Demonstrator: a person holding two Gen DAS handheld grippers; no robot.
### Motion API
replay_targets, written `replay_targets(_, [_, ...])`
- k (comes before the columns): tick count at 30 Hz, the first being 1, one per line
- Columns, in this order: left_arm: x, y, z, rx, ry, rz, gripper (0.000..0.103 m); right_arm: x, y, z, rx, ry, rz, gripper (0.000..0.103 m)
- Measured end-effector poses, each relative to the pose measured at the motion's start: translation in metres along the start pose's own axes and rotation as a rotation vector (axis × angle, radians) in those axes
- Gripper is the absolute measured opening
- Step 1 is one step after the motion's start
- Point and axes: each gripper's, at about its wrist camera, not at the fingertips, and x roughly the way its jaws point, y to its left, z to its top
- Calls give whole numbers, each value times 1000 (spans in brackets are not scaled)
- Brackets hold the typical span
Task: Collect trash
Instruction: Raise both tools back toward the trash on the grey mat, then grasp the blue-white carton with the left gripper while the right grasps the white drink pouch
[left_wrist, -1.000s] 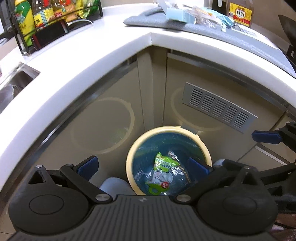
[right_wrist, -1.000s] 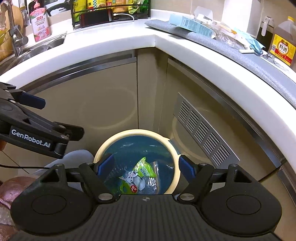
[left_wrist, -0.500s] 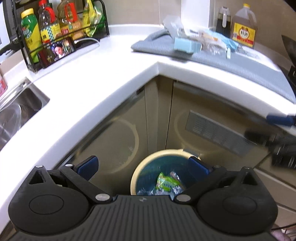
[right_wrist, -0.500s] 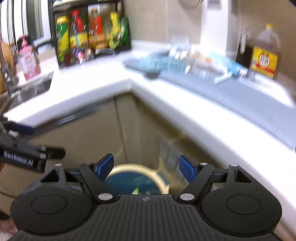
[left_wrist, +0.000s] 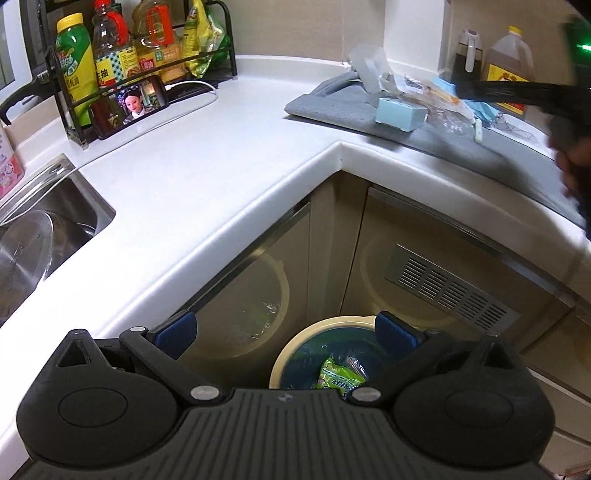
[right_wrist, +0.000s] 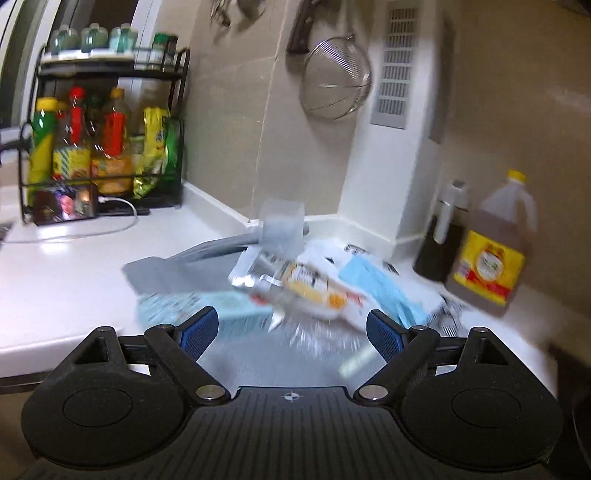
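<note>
While both tools hung free of any load, the scene read as follows.

Left gripper (left_wrist: 286, 329): jaws stood wide apart with nothing between them, held out in front of the counter corner and looking down past its edge.

Trash bin (left_wrist: 291, 341): round, cream-rimmed, lined with a blue bag, standing on the floor in the inner corner of the cabinets, seen between the left fingertips.

Green wrapper (left_wrist: 338, 376): lay inside the bin on the blue liner, partly hidden by the gripper body.

Right gripper (right_wrist: 291, 330): jaws spread wide and holding nothing, raised above the counter and aimed at the pile of litter.

Trash pile (right_wrist: 314, 280): crumpled packets and clear plastic lay heaped on the grey mat (right_wrist: 162, 273) near the back corner; the right wrist view was smeared by motion, so single pieces were hard to tell apart, though one looked like a blue face mask (right_wrist: 380, 288).

Pale blue box (left_wrist: 400, 114): rested on the near part of the mat, just beside the plastic litter.

Oil jug (right_wrist: 491, 251): stood at the wall to the right of the pile, next to a dark bottle (right_wrist: 439, 243).

Bottle rack (left_wrist: 140, 62): well apart at the far left of the white counter (left_wrist: 221, 155), with a phone (left_wrist: 129, 105) propped in front of it.

Sink (left_wrist: 48, 221): set into the counter at the left edge.
</note>
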Motion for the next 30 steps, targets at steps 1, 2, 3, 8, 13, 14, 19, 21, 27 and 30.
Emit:
replay_targets(1, [1, 2, 1, -3, 1, 1, 103, 14, 0, 4, -13, 2, -6, 89])
replay_targets(2, [1, 3, 2, -6, 2, 3, 103, 27, 2, 7, -28, 10, -3, 89])
replay_targets(3, [1, 4, 3, -8, 3, 4, 103, 37, 5, 9, -41, 16, 2, 89])
replay_targets(8, [2, 8, 11, -17, 1, 10, 103, 80, 21, 20, -57, 27, 55, 90])
replay_targets(13, [3, 5, 24, -18, -12, -4, 103, 105, 26, 21, -98, 29, 69, 67])
replay_targets(14, [3, 3, 28, -20, -17, -13, 103, 105, 23, 21, -98, 33, 71, 53])
replay_targets(19, [3, -15, 51, 10, -65, -39, 103, 69, -3, 15, -68, -60, 20, 43])
replay_targets(21, [4, -25, 64, 37, -95, -40, 103, 41, -17, 10, -31, -111, 25, 40])
replay_targets(27, [14, -53, 110, 81, -164, -92, 103, -38, -61, -27, 133, -182, 73, 36])
replay_targets(30, [22, -70, 134, 124, -182, -128, 103, -60, -74, -52, 162, -144, 97, 36])
